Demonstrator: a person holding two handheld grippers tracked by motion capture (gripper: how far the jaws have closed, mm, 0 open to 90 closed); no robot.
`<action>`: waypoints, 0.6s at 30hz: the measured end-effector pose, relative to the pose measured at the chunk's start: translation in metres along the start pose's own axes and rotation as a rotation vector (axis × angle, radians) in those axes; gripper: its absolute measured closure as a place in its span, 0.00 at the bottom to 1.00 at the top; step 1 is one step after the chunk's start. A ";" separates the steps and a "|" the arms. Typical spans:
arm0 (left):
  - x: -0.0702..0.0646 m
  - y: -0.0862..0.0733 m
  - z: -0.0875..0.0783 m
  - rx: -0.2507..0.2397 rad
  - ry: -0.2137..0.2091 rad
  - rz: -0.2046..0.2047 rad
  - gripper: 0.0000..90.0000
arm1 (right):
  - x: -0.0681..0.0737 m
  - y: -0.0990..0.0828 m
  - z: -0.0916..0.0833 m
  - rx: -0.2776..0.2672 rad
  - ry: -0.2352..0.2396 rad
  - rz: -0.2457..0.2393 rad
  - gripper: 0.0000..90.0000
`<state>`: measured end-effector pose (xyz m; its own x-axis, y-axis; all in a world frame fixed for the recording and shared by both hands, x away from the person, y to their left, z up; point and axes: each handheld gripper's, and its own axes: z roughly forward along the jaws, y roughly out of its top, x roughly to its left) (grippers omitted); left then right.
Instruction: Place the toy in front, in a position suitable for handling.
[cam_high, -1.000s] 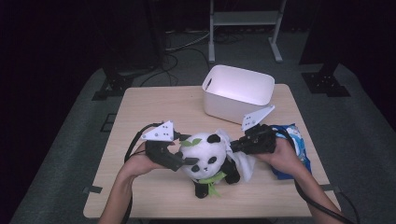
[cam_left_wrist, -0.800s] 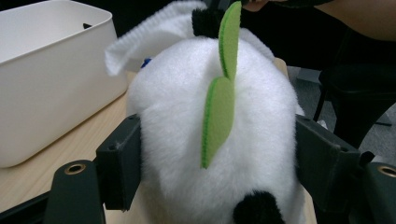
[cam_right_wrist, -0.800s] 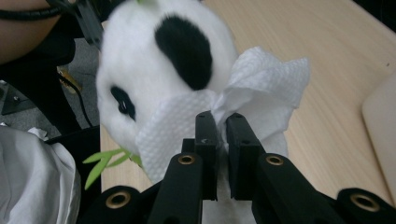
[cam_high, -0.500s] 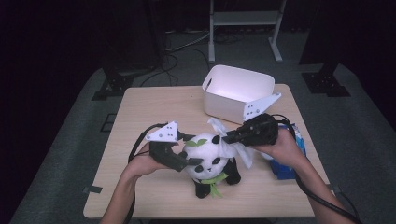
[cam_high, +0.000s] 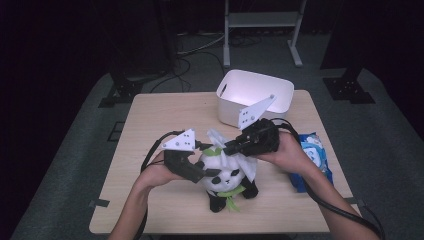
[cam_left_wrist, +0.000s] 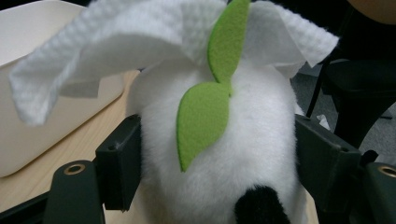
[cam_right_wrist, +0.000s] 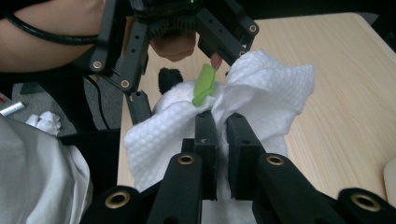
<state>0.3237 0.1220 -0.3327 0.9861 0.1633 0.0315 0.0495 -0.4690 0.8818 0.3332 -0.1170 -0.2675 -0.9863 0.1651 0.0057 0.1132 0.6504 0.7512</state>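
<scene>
White cloth (cam_high: 220, 141) pinched in right tongs (cam_high: 233, 147) over toy panda (cam_high: 227, 176); panda's head clamped between left tongs (cam_high: 204, 175).

The white cloth (cam_high: 235, 159) seemingly hides part of the panda's (cam_high: 226, 180) head.

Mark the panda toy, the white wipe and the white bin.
panda toy (cam_high: 226, 176), high view, its face.
white wipe (cam_right_wrist: 275, 84), right gripper view, its upper fold.
white bin (cam_high: 231, 113), high view, its near wall.
</scene>
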 end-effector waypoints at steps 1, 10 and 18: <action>0.000 0.000 0.000 -0.001 0.001 -0.005 0.27 | -0.001 0.000 0.001 0.003 0.000 0.001 0.93; 0.001 0.000 0.002 -0.016 0.001 -0.026 0.22 | -0.004 -0.005 0.002 0.023 -0.007 0.010 0.93; 0.001 -0.001 0.002 -0.035 0.007 -0.043 0.20 | -0.006 -0.011 -0.002 0.025 -0.026 0.023 0.93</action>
<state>0.3246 0.1215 -0.3347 0.9820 0.1889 -0.0034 0.0859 -0.4307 0.8984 0.3379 -0.1268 -0.2751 -0.9800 0.1988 0.0055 0.1388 0.6643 0.7344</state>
